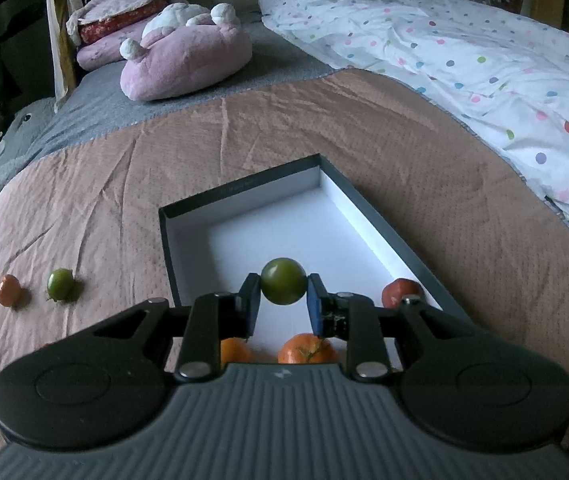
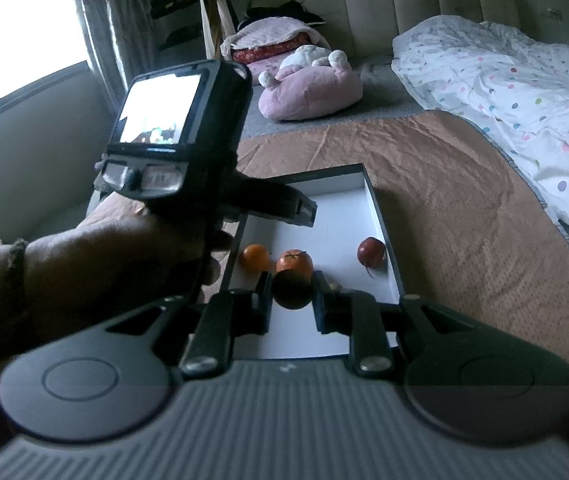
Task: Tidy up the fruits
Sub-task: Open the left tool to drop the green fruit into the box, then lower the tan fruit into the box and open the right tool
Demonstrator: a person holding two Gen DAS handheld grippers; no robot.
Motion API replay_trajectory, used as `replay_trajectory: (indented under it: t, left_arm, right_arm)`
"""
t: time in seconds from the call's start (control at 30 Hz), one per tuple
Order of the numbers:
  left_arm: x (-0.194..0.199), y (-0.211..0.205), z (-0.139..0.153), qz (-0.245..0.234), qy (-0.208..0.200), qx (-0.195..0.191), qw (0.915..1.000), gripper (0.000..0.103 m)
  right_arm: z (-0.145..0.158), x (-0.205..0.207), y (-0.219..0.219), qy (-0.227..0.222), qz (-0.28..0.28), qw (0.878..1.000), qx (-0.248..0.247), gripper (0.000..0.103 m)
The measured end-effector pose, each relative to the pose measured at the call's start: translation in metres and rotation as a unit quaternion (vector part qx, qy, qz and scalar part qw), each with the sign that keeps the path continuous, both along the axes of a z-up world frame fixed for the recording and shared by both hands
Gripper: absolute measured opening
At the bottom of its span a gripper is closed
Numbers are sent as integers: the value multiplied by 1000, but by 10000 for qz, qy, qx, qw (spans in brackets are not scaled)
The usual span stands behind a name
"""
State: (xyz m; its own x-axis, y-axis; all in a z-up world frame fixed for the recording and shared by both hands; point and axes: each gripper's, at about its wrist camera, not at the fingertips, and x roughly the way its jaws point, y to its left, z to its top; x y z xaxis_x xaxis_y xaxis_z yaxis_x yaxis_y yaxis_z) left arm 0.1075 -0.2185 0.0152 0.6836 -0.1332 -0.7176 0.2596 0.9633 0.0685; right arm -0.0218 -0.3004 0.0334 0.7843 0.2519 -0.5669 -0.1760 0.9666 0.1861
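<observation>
Both jaws round green fruits; orange fruit point(image 1: 7, 289) on bedspread, left view only.

Nothing legible anywhere. Faint pale lettering along the far dark rim of the shallow dark-grey cardboard box with the white inside point(image 1: 244, 188), too blurred to make out. Glowing small screen on the back of the black device point(image 2: 156, 110) in the right wrist view, washed out and without readable characters; two pale label-like patches just beneath it, likewise unreadable.
</observation>
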Motion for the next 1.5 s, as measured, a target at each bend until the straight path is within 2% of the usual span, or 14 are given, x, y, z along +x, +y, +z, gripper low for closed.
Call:
replay_trajectory:
  t: [0.07, 0.13, 0.23, 0.6, 0.97, 1.13, 1.5]
  left_arm:
    - [1, -1, 2, -4, -13, 6, 10000, 30]
    - [2, -2, 4, -9, -45, 3, 10000, 44]
    - [1, -3, 8, -7, -171, 53, 9998, 55]
    - [-7, -2, 18, -21, -257, 34, 9997, 58]
    - [-34, 11, 42, 24, -452, -29, 9990, 59]
    - [-49, 25, 53, 133, -538, -52, 9985, 62]
    - [-75, 62, 70, 375, -579, -168, 9975, 64]
  right_arm:
    - [0, 0, 0, 1, 5, 10000, -6, 23]
    - [0, 0, 0, 4, 7, 10000, -6, 23]
    - [0, 0, 0, 9, 0, 10000, -5, 23]
    - [-1, 0, 1, 22, 2, 10000, -33, 23]
    - [1, 0, 9, 23, 60, 9999, -82, 23]
    - [2, 0, 14, 5, 124, 9998, -124, 23]
    - [6, 6, 21, -4, 107, 9997, -222, 24]
